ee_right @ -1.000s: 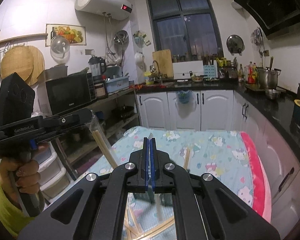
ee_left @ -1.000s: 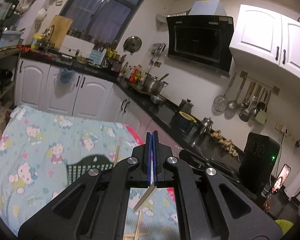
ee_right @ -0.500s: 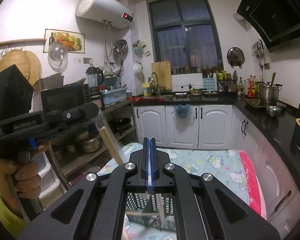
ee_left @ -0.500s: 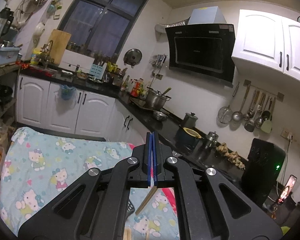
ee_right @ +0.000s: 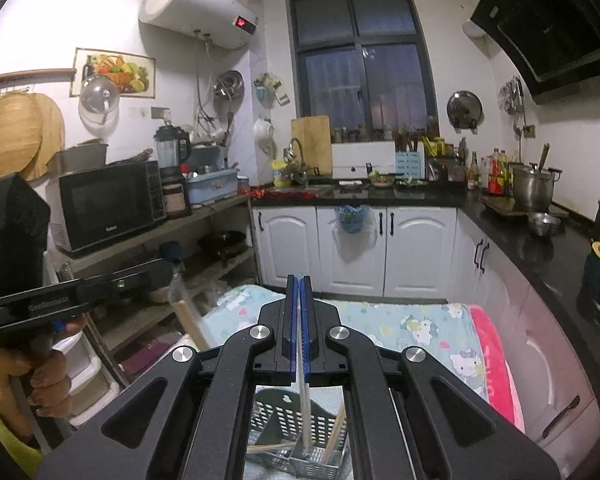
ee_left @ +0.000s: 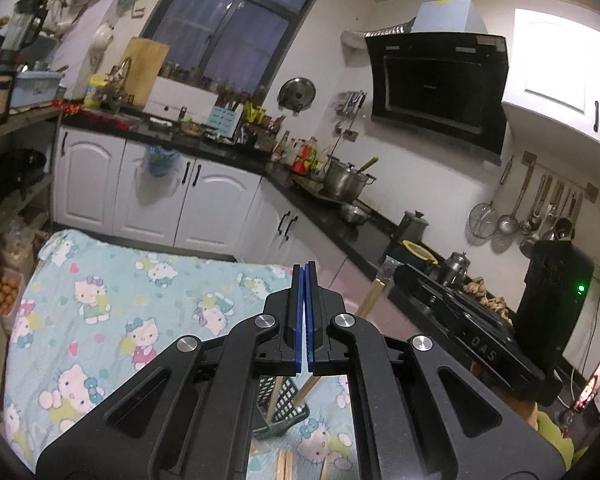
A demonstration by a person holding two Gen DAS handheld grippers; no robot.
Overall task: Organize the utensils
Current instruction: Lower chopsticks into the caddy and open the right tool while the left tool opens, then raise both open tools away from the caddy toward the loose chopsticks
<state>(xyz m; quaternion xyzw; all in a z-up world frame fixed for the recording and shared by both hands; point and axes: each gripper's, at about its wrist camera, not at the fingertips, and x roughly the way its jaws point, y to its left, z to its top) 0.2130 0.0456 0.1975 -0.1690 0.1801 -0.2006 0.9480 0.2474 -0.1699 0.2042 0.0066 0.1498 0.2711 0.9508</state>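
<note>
My left gripper [ee_left: 304, 276] is shut on a wooden chopstick [ee_left: 305, 391] that hangs below the jaws above a dark perforated utensil basket [ee_left: 286, 412]. My right gripper [ee_right: 299, 284] is shut on a pale chopstick [ee_right: 305, 412] whose lower end reaches into the grey utensil basket [ee_right: 276, 420], where other wooden chopsticks [ee_right: 336, 428] stand. Loose chopsticks [ee_left: 285, 465] lie on the cloth below. The left gripper also shows in the right wrist view [ee_right: 156, 276] with its chopstick [ee_right: 190, 322]. The right gripper shows in the left wrist view [ee_left: 396, 276].
The table wears a pale blue cartoon-cat cloth [ee_left: 100, 312] with a pink edge [ee_right: 496, 364]. White cabinets [ee_right: 360, 248] and a black counter [ee_right: 540, 248] run behind and to the right. A shelf with a microwave [ee_right: 108, 204] stands at left.
Both grippers have risen and tilted back, each with its chopstick. The basket now sits lower in both views, and the right gripper's chopstick points down into it.
</note>
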